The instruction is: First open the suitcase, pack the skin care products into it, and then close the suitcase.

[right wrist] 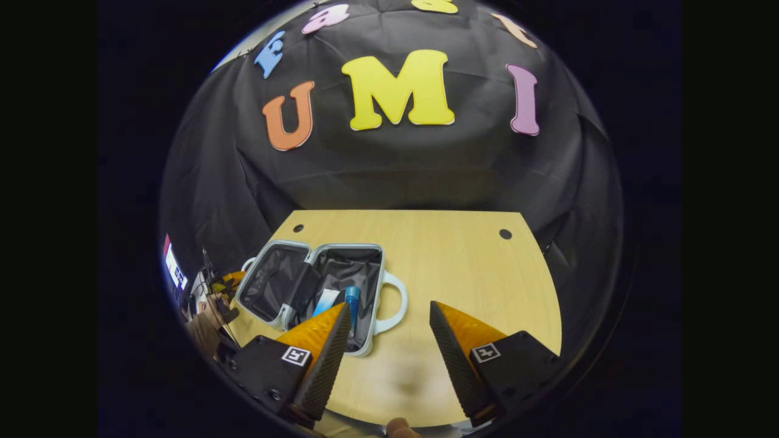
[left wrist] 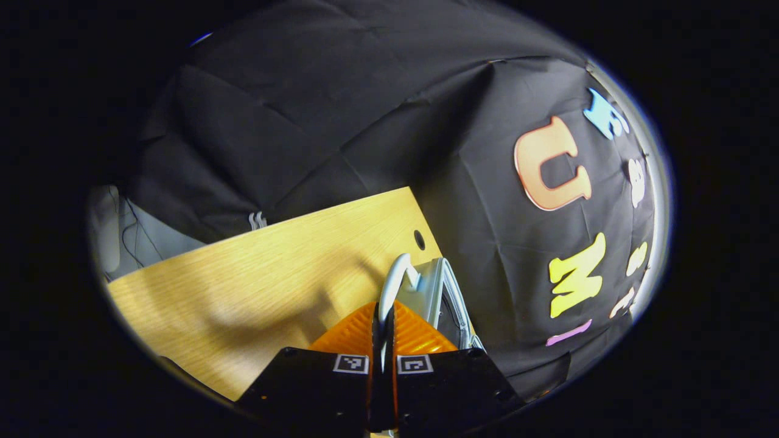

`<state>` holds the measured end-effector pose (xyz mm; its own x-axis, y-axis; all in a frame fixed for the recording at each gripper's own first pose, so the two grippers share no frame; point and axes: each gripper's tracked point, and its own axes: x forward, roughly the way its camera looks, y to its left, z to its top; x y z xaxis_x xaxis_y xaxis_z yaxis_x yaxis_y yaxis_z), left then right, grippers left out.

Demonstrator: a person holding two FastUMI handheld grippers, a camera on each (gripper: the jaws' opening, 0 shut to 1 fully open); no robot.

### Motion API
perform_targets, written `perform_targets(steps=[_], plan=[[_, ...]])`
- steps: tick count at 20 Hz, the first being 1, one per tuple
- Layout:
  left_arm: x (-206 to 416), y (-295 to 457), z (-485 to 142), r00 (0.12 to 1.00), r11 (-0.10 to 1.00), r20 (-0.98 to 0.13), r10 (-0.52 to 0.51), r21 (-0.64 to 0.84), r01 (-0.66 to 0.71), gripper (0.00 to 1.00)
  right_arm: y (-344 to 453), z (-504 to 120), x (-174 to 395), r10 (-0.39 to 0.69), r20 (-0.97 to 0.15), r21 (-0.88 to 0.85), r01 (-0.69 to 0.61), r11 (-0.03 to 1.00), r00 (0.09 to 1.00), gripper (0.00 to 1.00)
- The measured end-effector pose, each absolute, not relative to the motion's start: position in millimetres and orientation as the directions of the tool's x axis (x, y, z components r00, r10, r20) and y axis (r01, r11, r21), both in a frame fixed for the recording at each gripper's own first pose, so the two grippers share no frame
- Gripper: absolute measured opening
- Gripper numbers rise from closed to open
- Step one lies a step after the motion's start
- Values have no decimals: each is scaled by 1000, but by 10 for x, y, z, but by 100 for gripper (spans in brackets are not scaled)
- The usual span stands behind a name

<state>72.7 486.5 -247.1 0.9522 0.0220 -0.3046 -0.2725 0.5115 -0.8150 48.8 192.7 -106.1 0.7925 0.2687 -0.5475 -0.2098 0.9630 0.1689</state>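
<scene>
My left gripper [left wrist: 383, 340] is clamped on the handle [left wrist: 394, 281] of the open suitcase [right wrist: 316, 286] mid-table, my right gripper [right wrist: 389, 328] spread just beside it; products [right wrist: 341, 301] inside, shell looks light and stiff, so I'd lift by that handle.

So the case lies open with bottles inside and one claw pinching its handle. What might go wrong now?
Two risks, as I judge them. The left claw grips only the thin handle, which might slip as the lid swings. The blue-capped bottle in the suitcase looks propped up, so the closing lid could jam on it.
</scene>
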Motion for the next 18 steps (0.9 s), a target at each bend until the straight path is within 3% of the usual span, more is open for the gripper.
perform_targets(steps=[6,11,13,18], plan=[[608,4514,-1410,964,706,-249,95,-666,-242,3,1535,-727,455,275,-460,201,-203,958,844,77],[559,3672,-640,966,881,-197,166,-410,-235,3,834,-481,423,192,-340,96,-170,981,921,75],[550,3307,-483,963,917,-169,209,-309,-253,3,554,-393,387,150,-274,-1,-156,988,950,77],[521,2350,-309,972,961,-87,218,-157,-230,3,174,-379,161,196,-212,-77,-216,973,958,77]])
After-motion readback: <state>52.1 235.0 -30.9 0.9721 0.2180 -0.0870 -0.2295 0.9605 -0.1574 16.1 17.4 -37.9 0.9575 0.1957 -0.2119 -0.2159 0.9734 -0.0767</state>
